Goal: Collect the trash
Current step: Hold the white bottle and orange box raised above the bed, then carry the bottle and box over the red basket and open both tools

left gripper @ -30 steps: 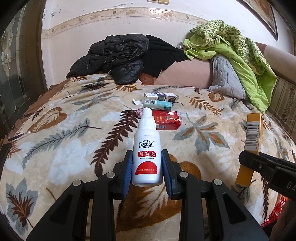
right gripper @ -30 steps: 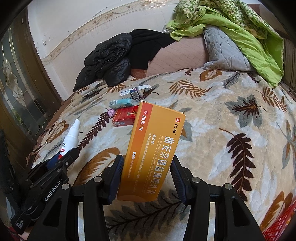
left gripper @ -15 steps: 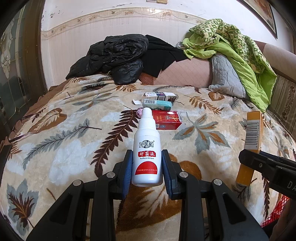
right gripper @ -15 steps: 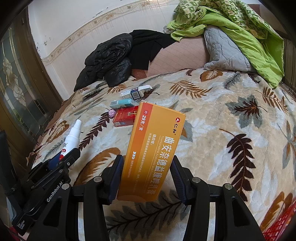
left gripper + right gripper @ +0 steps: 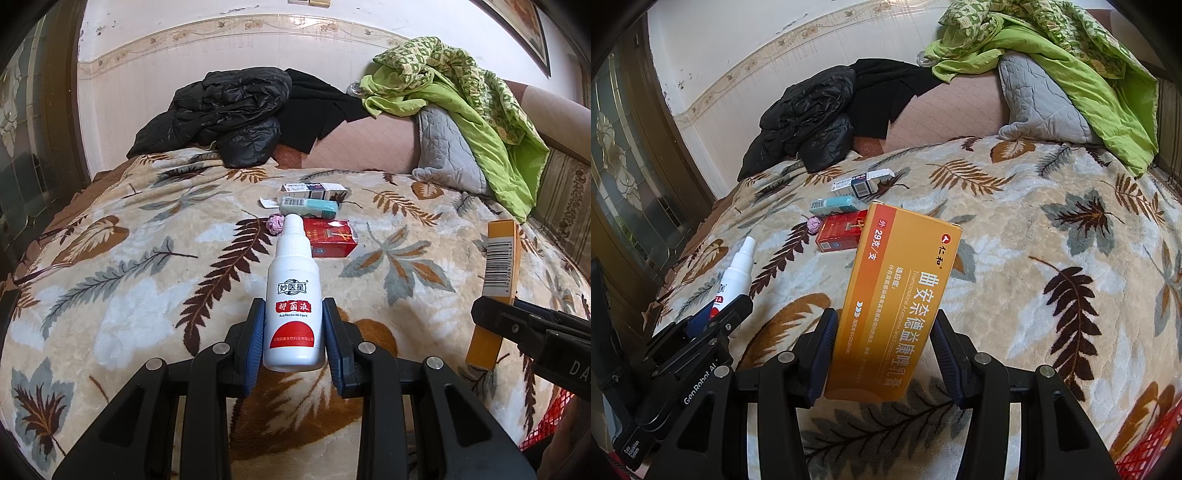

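My left gripper [image 5: 293,325] is shut on a white spray bottle [image 5: 293,291] with a red label, held above the leaf-patterned blanket [image 5: 129,266]. It shows at the left of the right wrist view [image 5: 735,273]. My right gripper [image 5: 882,343] is shut on an orange medicine box [image 5: 897,295], seen edge-on in the left wrist view [image 5: 498,273]. On the blanket ahead lie a red cigarette pack [image 5: 332,242], a teal box [image 5: 310,206], a white and blue box [image 5: 314,190] and a small pink wad [image 5: 275,224].
A black jacket [image 5: 225,114], a grey pillow [image 5: 447,155] and a green quilt [image 5: 472,96] lie at the back of the bed. A red mesh basket [image 5: 1148,446] shows at the lower right. A glass door [image 5: 624,177] stands at the left.
Both grippers have drifted very slightly; each still holds its item. The items on the blanket have not moved.
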The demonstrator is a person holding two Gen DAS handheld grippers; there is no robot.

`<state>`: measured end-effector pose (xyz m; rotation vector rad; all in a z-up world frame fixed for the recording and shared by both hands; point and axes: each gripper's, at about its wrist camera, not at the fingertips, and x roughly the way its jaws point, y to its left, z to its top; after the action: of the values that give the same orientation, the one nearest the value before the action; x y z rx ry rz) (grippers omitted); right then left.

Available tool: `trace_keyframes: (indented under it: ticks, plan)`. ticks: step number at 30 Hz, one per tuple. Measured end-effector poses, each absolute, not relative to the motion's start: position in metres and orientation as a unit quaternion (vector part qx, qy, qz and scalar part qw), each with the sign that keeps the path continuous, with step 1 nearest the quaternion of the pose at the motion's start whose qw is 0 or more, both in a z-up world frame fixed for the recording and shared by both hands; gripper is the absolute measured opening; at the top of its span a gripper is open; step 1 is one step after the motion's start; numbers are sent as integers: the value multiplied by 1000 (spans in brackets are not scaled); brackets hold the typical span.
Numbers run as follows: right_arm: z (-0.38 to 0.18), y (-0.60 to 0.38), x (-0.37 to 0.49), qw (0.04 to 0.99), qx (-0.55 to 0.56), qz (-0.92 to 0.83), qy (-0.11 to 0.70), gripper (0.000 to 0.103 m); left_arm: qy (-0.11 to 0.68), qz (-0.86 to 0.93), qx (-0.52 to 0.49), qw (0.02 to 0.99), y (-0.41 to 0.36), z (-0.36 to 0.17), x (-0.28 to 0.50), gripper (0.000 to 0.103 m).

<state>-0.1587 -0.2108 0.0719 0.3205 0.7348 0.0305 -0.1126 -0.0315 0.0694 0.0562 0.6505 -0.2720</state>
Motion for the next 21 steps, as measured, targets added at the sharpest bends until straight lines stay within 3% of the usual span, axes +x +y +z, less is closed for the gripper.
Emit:
trace_keyframes:
  ticks: [13,21]
  plan:
    - [91,-241,-200,921,212,6,327,55,304,-233,52,922,-55,78,-138,29]
    - [119,-293,-282,925,236,-33,295,55,300,-336,71,890,-101,97,-185,29]
